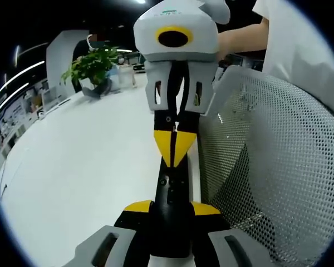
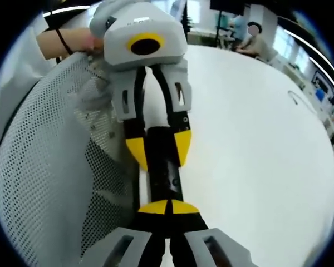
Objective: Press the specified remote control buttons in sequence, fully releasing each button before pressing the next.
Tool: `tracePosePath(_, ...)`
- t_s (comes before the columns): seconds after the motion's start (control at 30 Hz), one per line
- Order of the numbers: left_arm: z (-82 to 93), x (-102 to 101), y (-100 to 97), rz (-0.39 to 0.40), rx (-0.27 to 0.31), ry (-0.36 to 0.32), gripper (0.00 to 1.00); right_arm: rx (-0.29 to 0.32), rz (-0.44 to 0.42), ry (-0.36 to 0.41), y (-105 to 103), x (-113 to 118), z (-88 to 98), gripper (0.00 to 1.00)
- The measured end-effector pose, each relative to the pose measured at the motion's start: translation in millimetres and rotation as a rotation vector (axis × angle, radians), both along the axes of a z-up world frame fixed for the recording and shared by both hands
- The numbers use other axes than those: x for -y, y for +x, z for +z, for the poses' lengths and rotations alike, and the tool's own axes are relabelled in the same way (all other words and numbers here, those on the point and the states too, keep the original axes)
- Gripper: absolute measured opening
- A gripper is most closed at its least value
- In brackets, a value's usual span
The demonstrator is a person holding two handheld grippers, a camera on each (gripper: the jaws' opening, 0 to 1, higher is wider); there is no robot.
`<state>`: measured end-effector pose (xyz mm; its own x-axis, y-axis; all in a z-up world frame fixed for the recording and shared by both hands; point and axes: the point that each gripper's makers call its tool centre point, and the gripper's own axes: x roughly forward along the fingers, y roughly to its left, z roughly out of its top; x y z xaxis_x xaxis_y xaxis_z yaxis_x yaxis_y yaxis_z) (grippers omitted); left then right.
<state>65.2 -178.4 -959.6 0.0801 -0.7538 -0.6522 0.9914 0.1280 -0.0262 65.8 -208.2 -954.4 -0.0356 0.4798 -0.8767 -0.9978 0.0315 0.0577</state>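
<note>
Left gripper view: the left tool (image 1: pixel 171 208) rises from the bottom, its two yellow-tipped jaws clamped on either side of one black remote control (image 1: pixel 170 189), which runs forward along the middle of the view. From the top comes the right tool (image 1: pixel 171 147), its two yellow tips closed together into a point that rests on the remote's far end; I cannot tell which button lies beneath. Under them is one white surface (image 1: pixel 72 178). To the right stands one white mesh chair back (image 1: pixel 278 167), and one potted plant (image 1: pixel 92 67) sits far off.

Right gripper view: the right tool (image 2: pixel 168 208) has its jaws closed tip to tip over the remote control (image 2: pixel 166 178). The left tool (image 2: pixel 158 149) grips the remote's far part between its two jaws. The mesh chair back (image 2: pixel 44 167) is on the left, the surface (image 2: pixel 256 139) on the right. One hand (image 2: pixel 80 39) with a dark wristband holds the left tool.
</note>
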Motion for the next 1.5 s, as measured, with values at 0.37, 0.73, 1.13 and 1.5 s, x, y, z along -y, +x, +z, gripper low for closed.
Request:
tracePosePath(0.37, 0.0, 0, 0.2, -0.001, 0.000, 0.000, 0.24, 0.007, -0.017, 0.040, 1, 1, 0.8, 0.00)
tracePosePath(0.73, -0.2, 0, 0.6, 0.000, -0.002, -0.001, 0.24, -0.001, -0.010, 0.033, 2, 8, 2.0, 0.00)
tracePosePath(1.13, -0.2, 0, 0.2, 0.002, -0.006, -0.004, 0.24, 0.042, 0.046, -0.009, 0, 10, 1.3, 0.00)
tracePosePath(1.5, -0.5, 0, 0.4, 0.001, -0.004, -0.002, 0.24, 0.034, 0.026, 0.023, 1, 9, 1.0, 0.00)
